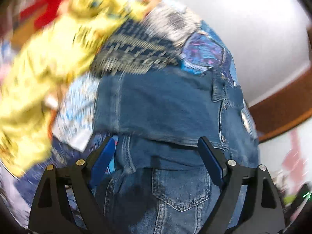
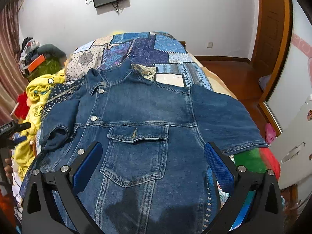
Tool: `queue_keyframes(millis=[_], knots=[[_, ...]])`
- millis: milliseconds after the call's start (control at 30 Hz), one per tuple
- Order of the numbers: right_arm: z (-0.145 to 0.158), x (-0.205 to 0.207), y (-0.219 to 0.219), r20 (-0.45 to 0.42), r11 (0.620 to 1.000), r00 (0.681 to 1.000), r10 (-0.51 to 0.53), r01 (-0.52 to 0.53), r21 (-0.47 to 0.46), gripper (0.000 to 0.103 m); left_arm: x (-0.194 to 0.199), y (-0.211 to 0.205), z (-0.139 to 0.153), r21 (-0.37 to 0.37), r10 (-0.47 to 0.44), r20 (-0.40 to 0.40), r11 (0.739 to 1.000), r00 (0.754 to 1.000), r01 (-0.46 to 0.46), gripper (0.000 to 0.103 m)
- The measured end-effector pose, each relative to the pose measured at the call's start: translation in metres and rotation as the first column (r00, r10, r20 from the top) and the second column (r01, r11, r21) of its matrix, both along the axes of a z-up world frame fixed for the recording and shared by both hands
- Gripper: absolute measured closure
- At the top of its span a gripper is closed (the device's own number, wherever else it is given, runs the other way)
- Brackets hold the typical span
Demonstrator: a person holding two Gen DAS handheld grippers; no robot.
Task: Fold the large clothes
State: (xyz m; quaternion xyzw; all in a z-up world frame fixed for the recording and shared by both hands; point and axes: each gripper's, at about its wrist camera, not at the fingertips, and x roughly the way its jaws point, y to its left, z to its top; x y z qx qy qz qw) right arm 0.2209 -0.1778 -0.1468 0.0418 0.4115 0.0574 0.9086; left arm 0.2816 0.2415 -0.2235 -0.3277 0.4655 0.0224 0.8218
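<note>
In the right wrist view, far left edge: part of the left gripper (image 2: 15, 128) is seen as a black body held by a hand (image 2: 8, 167), fingertips not shown there. Just right of it, a yellow blanket (image 2: 37, 95) is bunched at the left side of the bed, w/ a red item (image 2: 23, 105) behind it. Frame centre: the denim jacket (image 2: 144, 117) is laid front-up on the patchwork bedspread (image 2: 148, 48), collar toward the top, chest pocket in the middle, left sleeve crumpled inward, right sleeve spread out to the right. Bottom of frame: the right gripper (image 2: 153, 161) is held over the jacket's lower front, fingers spread wide, nothing pinched. Lower right: green and red fabric (image 2: 257, 159) is tucked under the sleeve. Upper right: a wooden door frame (image 2: 273, 29).

Left wrist view is blurred; the left gripper (image 1: 158, 156) is seen w/ fingers spread over denim, no cloth pinched.
</note>
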Motion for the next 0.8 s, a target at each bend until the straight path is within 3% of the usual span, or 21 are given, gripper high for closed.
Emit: queue_keyframes(millis=[167,233,400,567,600,700,767,800], knots=[[-0.007,0.008,0.006,-0.019,1.0,1.0,-0.002,0.002,-0.029,0.0,0.009,0.028,-0.05,-0.225,0.054,-0.064,0.972,0.997,-0.067,0.017],[-0.01,0.012,0.007,-0.029,0.999,1.0,-0.005,0.004,-0.04,0.0,0.014,0.032,-0.062,-0.261,0.056,-0.076,0.962,0.996,-0.074,0.017],[-0.014,0.019,0.008,-0.043,0.998,0.999,-0.012,0.01,-0.067,0.0,0.038,0.04,-0.089,-0.327,0.076,-0.106,0.939,0.992,-0.106,0.017],[-0.016,0.024,0.008,-0.051,0.997,0.999,-0.015,0.011,-0.077,0.0,0.062,0.045,-0.091,-0.271,0.101,-0.085,0.955,0.991,-0.12,0.019],[-0.016,0.025,0.008,-0.051,0.997,0.999,-0.014,0.01,-0.078,0.0,0.064,0.044,-0.092,-0.252,0.105,-0.083,0.96,0.991,-0.122,0.025],[-0.017,0.024,0.007,-0.054,0.997,0.998,-0.012,0.008,-0.077,0.0,0.069,0.041,-0.085,-0.168,0.128,-0.078,0.976,0.989,-0.14,0.057],[-0.017,0.024,0.006,-0.055,0.997,0.998,-0.011,0.007,-0.071,0.0,0.074,0.039,-0.076,-0.111,0.142,-0.082,0.982,0.986,-0.151,0.068],[-0.017,0.024,0.006,-0.056,0.998,0.998,-0.01,0.006,-0.068,0.0,0.075,0.038,-0.072,-0.075,0.143,-0.08,0.986,0.986,-0.149,0.08]])
